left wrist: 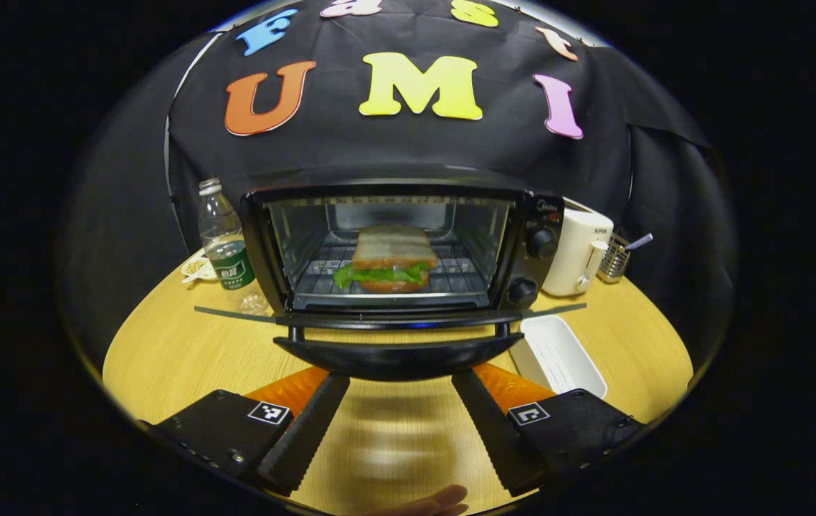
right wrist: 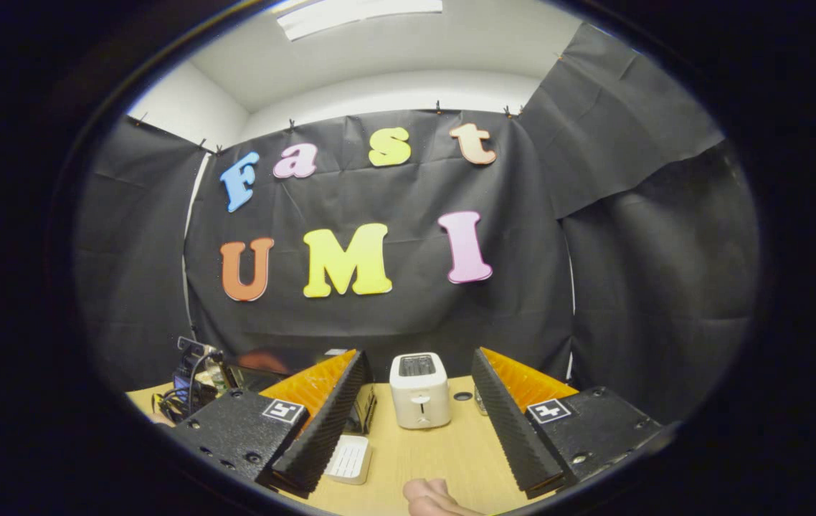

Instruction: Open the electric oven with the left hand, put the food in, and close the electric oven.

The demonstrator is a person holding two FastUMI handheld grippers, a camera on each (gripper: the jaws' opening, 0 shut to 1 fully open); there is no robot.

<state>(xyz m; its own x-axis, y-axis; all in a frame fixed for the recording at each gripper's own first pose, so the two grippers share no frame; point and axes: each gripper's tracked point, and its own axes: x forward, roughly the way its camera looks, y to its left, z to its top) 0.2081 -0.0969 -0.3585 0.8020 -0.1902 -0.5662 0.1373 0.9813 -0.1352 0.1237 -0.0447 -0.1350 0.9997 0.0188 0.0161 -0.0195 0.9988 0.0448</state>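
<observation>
In the left gripper view the black electric oven (left wrist: 408, 247) stands at the back of the wooden table, its glass door (left wrist: 390, 317) folded down flat toward me. A sandwich (left wrist: 390, 259) with lettuce rests on the wire rack inside. My left gripper (left wrist: 397, 387) is open, its fingers spread just below the door's black handle (left wrist: 397, 356), apart from it. In the right gripper view my right gripper (right wrist: 422, 387) is open and holds nothing, raised and pointing toward a white toaster (right wrist: 419, 390).
A water bottle (left wrist: 224, 240) stands left of the oven. The white toaster (left wrist: 579, 251) and a metal utensil rack (left wrist: 617, 259) stand to its right. A white tray (left wrist: 558, 356) lies right of the door. Fingertips (left wrist: 437, 502) show at the lower edge.
</observation>
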